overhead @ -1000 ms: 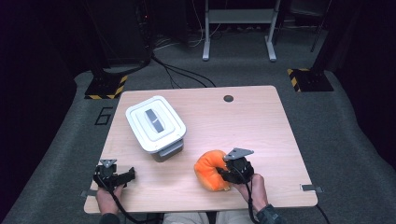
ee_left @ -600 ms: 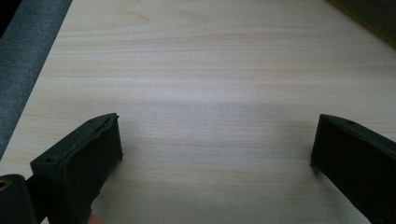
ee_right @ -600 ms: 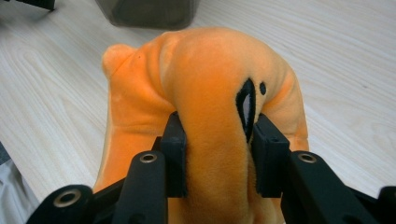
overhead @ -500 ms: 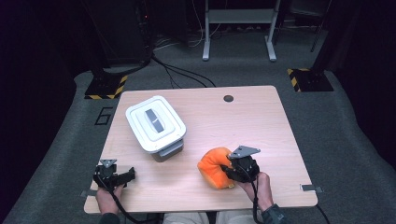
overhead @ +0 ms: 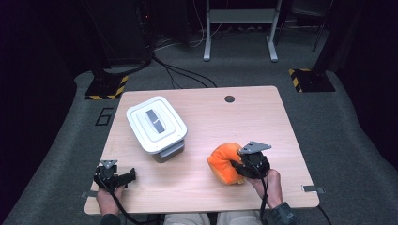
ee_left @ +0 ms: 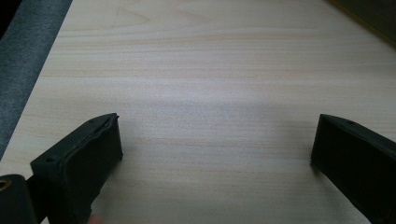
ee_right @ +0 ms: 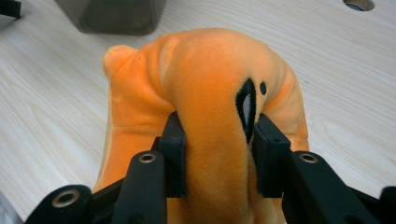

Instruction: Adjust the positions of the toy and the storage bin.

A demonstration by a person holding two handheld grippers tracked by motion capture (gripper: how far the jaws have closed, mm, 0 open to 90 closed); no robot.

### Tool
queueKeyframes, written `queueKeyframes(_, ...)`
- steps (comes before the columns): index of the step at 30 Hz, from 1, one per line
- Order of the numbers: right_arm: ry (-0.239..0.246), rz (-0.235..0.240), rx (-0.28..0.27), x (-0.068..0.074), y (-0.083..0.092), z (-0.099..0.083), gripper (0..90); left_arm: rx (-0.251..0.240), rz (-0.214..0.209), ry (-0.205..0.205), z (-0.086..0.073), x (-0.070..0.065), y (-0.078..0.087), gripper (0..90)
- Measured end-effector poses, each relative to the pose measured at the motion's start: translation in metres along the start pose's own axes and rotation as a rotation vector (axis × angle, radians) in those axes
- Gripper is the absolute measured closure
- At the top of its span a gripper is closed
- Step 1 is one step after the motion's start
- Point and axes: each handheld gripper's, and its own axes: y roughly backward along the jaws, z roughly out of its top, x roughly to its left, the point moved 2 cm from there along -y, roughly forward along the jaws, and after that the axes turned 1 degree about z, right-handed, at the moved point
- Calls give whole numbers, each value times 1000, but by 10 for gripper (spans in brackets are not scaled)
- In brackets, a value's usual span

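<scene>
Right gripper view | right claw (ee_right: pixel 215 149) pinching plush orange toy (ee_right: pixel 210 84) (velvety, rounded) | left claw (ee_left: pixel 215 154) agape over woodgrain

Lab, taped stand bases (overhead: pixel 107 87), floor cables (overhead: pixel 180 71)

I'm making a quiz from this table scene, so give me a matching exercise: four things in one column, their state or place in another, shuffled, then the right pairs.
Things:
1. orange plush toy
2. left gripper
3. white-lidded box
4. round hole

States or places:
A. jaws wide apart over bare wood
B. in the tabletop near the far edge
C. pinched between the right gripper's jaws
D. lid on, standing left of centre on the table

Pairs: 1-C, 2-A, 3-D, 4-B
</scene>
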Motion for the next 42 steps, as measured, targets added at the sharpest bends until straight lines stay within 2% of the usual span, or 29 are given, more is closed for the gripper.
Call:
queueKeyframes(13, -39, -56, -1, -20, 10, -1, 619, 0, 0, 0, 0, 0, 0, 16)
queueKeyframes(30, -95, -148, -12, -59, 31, 2, 618, 0, 0, 0, 0, 0, 0, 16)
queueKeyframes(33, -93, -156, -14, -63, 32, 2, 618, 0, 0, 0, 0, 0, 0, 16)
queueKeyframes(42, -126, -196, -15, -81, 35, 2, 618, 0, 0, 0, 0, 0, 0, 16)
